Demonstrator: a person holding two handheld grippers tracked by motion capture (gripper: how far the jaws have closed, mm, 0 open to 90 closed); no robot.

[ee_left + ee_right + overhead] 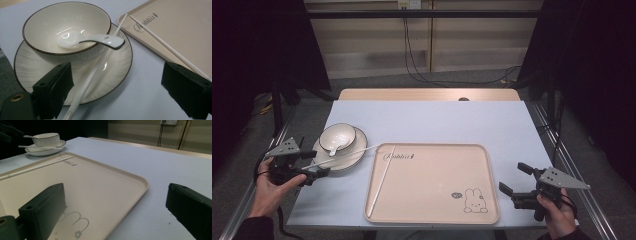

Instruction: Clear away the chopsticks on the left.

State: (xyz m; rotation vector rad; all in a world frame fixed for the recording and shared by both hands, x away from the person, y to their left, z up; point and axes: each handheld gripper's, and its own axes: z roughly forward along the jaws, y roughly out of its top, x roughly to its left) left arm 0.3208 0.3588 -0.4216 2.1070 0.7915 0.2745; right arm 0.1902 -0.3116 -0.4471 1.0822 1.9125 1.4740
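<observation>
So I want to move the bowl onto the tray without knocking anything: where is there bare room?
The tray is bare from the chopstick along its left side across to the rabbit print in its near right corner. The table beyond the tray is bare too. It is crowded at the left: bowl, spoon, plate, second chopstick, left gripper.

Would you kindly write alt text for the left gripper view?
Open black jaws frame a white chopstick lying across a dark-rimmed plate. On the plate sits a bowl holding a white spoon; a second chopstick rests on the beige tray.
</observation>
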